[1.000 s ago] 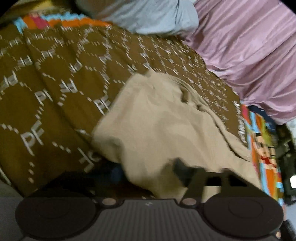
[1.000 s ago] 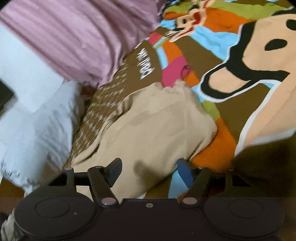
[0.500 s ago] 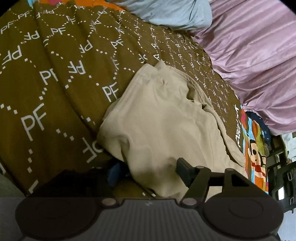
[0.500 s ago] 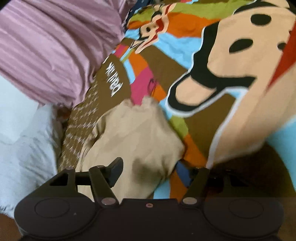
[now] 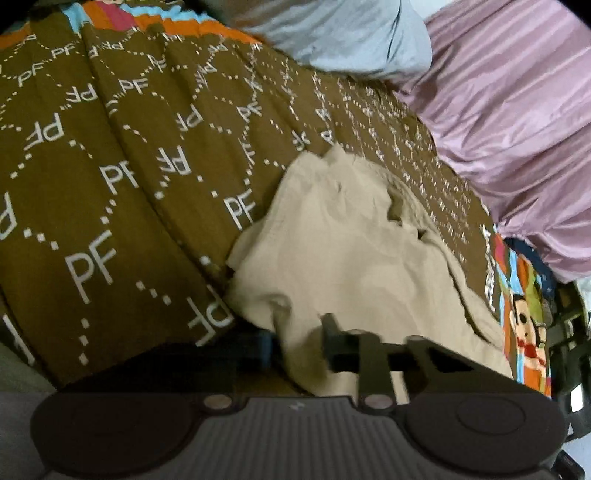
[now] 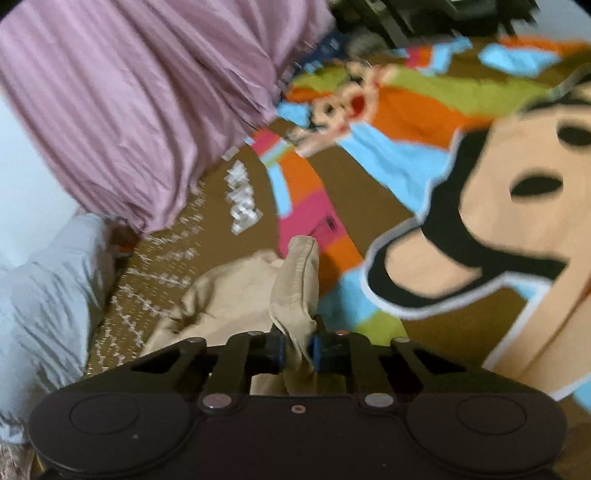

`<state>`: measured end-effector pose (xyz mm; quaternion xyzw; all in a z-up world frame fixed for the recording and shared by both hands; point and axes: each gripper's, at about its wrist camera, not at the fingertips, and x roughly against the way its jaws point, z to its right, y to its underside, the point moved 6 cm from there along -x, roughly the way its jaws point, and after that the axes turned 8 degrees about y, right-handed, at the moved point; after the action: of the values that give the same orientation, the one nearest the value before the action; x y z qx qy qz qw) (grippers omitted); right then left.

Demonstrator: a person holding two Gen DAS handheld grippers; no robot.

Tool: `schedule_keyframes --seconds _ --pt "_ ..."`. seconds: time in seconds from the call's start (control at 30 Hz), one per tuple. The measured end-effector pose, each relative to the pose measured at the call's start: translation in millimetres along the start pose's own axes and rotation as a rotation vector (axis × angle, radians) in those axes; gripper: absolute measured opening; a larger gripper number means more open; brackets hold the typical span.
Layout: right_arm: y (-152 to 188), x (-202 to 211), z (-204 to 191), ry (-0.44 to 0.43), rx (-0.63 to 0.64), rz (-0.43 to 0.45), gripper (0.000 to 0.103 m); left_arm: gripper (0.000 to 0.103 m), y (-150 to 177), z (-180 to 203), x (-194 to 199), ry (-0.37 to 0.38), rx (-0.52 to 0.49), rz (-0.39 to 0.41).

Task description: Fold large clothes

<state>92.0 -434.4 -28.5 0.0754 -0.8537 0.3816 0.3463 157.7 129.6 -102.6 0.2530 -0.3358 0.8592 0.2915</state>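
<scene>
A beige garment lies bunched on a brown "PF" patterned bedspread. In the left wrist view my left gripper is shut on the garment's near edge, with cloth pinched between its two fingers. In the right wrist view my right gripper is shut on another edge of the same garment, which rises in a bunched ridge from between the fingers. The rest of the garment lies low to the left.
A pink striped quilt and a light grey pillow lie at the far side of the bed. The bedspread's colourful cartoon part spreads to the right. Dark furniture stands past the bed's edge.
Both grippers have closed on the garment's near edges. The right one was open half a second ago and now pinches the cloth into a raised ridge.
</scene>
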Motion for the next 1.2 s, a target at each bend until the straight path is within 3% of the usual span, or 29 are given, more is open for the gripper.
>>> schedule_keyframes --seconds 0.1,0.2,0.33,0.43,0.63,0.7,0.8,0.87,0.9,1.0,1.07,1.2 --pt "-4 26 -11 -0.038 0.073 0.061 0.01 0.009 -2 7 8 0.01 -0.037 0.042" --pt "-3 52 -12 -0.058 0.108 0.094 0.008 0.007 1 17 25 0.026 -0.095 0.09" --pt "-6 90 -7 -0.078 0.109 0.119 0.008 0.005 12 18 56 0.09 -0.092 0.063" --pt "-8 115 5 -0.039 0.159 0.132 0.008 0.006 30 11 60 0.109 -0.09 -0.017" --pt "21 103 50 0.091 0.14 0.018 0.013 0.018 32 17 55 0.091 -0.138 -0.02" --pt "26 105 54 0.09 0.137 0.033 0.025 0.029 33 18 52 0.097 -0.137 -0.027" --pt "28 114 43 0.127 0.254 0.112 0.039 0.035 34 19 52 0.095 -0.151 -0.032" --pt "29 118 28 0.147 0.369 0.18 0.065 0.039 36 21 50 0.097 -0.169 -0.039" --pt "31 119 18 0.148 0.43 0.218 0.072 0.04 37 22 49 0.096 -0.18 -0.041" --pt "40 115 -17 0.119 0.6 0.288 0.077 0.04 40 25 46 0.087 -0.204 -0.044" --pt "52 103 -46 0.055 0.682 0.296 0.079 0.039 40 27 44 0.078 -0.223 -0.037" --pt "93 70 -99 -0.082 0.818 0.253 0.079 0.021 40 34 47 0.032 -0.287 0.012"
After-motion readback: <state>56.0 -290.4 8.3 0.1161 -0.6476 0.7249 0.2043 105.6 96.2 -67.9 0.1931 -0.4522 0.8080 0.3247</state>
